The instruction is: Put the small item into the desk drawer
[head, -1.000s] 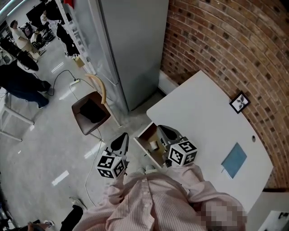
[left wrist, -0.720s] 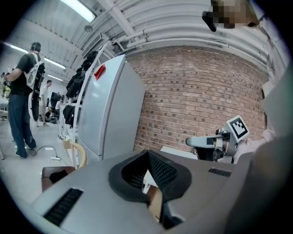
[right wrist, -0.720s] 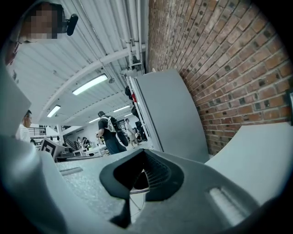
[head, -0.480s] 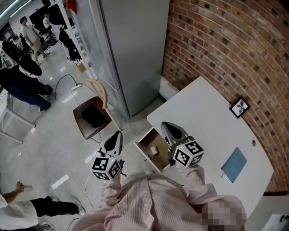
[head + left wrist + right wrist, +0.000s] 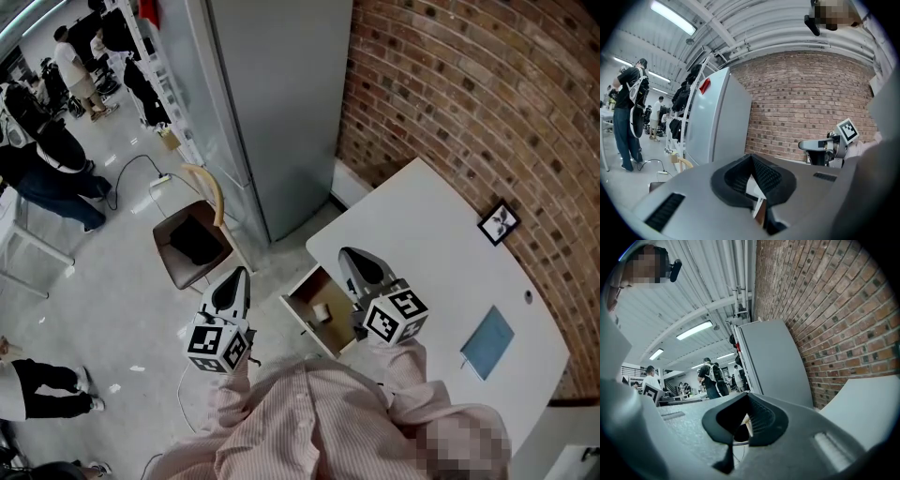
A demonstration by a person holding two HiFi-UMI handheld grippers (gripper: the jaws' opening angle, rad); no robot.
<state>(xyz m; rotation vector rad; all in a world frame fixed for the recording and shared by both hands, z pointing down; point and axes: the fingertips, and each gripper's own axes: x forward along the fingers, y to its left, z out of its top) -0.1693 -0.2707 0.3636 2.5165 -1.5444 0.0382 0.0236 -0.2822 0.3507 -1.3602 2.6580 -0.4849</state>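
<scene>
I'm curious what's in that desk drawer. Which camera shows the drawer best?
The head view: it looks down into the open drawer, with a small pale item inside. Both gripper views look outward past their jaws; neither clearly shows it.

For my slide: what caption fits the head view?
Small item in open drawer; left gripper and right gripper hover nearby, shut.

The small item (image 5: pixel 321 312) (inside the drawer (image 5: pixel 300 300)) is too small to identify.

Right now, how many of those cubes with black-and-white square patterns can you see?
2. One cube sits on the left gripper, over the floor; the other cube sits on the right gripper, by the open drawer. None seems hidden.
</scene>
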